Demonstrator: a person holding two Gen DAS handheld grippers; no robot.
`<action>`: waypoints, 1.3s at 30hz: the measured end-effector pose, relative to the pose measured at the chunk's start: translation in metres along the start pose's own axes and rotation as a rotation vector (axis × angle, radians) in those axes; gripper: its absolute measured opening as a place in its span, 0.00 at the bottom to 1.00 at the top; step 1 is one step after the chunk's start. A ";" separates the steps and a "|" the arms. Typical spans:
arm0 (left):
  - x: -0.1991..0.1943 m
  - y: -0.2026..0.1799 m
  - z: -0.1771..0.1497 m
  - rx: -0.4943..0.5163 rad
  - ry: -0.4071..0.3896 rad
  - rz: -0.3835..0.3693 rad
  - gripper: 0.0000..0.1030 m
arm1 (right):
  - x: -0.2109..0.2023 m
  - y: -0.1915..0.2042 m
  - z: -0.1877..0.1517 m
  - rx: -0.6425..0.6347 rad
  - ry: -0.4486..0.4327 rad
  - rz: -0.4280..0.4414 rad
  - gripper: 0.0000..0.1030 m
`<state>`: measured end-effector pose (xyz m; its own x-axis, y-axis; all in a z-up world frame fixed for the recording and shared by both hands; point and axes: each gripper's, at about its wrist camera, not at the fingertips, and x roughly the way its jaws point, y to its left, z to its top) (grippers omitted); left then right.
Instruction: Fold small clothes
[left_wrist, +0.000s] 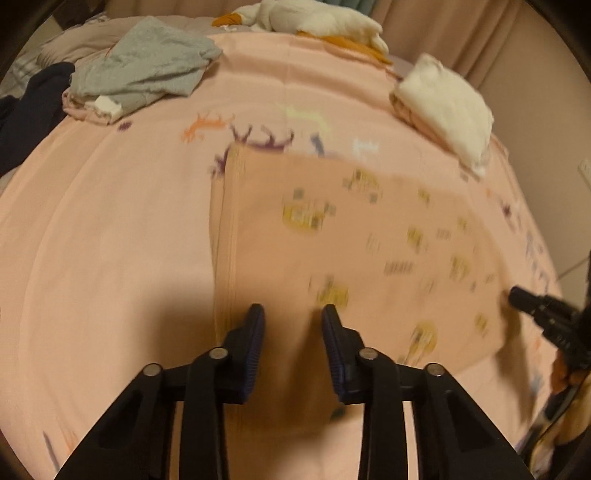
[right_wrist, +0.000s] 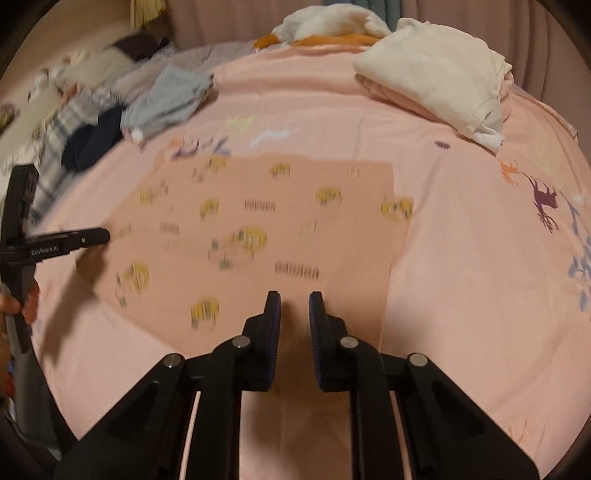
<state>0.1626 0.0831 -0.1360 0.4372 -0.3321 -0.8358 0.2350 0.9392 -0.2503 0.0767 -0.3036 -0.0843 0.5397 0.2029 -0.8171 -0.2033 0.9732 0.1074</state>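
A small peach garment (left_wrist: 369, 240) printed with yellow motifs lies spread flat on the pink bedsheet (left_wrist: 110, 221); the picture is blurred by motion. My left gripper (left_wrist: 291, 314) hovers over the garment's near left part, its jaws apart with only cloth showing below the gap. My right gripper (right_wrist: 294, 299) is over the garment's (right_wrist: 258, 221) near right part, its jaws narrowly apart with nothing pinched. Each gripper shows at the edge of the other's view: the right gripper (left_wrist: 517, 295) at the far right, the left gripper (right_wrist: 103, 234) at the far left, held by a hand (right_wrist: 26, 302).
A crumpled grey cloth (left_wrist: 147, 70) and a navy cloth (left_wrist: 33, 110) lie at the back left of the bed. A folded white and pink pile (left_wrist: 447, 103) sits at the back right. A white and orange plush toy (left_wrist: 314, 18) lies by the curtain.
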 end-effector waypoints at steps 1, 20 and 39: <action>0.003 0.001 -0.008 0.001 0.017 -0.002 0.30 | 0.004 0.004 -0.001 -0.006 0.011 -0.011 0.15; -0.039 0.013 -0.042 -0.081 -0.034 0.013 0.61 | -0.024 0.007 -0.048 0.103 0.022 0.052 0.30; 0.024 0.050 0.010 -0.331 0.043 -0.347 0.61 | 0.031 0.046 0.028 0.205 -0.011 0.286 0.40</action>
<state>0.1934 0.1210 -0.1632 0.3444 -0.6334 -0.6930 0.0685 0.7531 -0.6543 0.1067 -0.2501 -0.0886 0.4933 0.4706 -0.7315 -0.1794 0.8780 0.4438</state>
